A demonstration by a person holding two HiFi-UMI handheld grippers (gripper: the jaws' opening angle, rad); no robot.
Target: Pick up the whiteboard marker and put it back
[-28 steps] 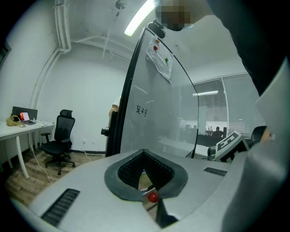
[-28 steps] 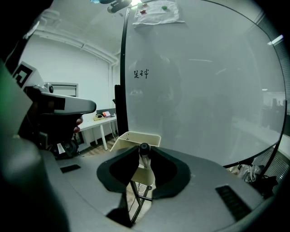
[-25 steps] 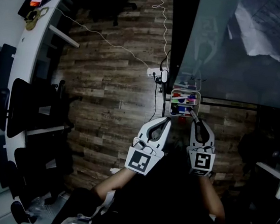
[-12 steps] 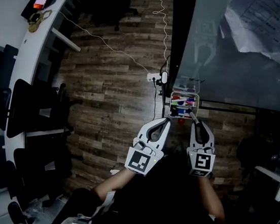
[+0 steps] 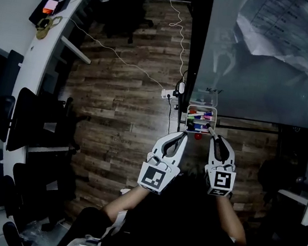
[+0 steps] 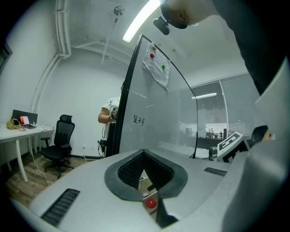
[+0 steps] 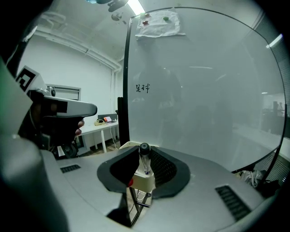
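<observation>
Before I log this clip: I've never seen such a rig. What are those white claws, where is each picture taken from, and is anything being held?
There is no robot here. A person holds a two-jaw gripper in each hand. The wide picture comes from a camera on their head, looking steeply down at the wooden floor and a whiteboard. The other two pictures come from cameras riding on each gripper, looking along its jaws. The right gripper is closed on the whiteboard marker, close to the wire tray of markers on the board. The left gripper is shut on nothing.
</observation>
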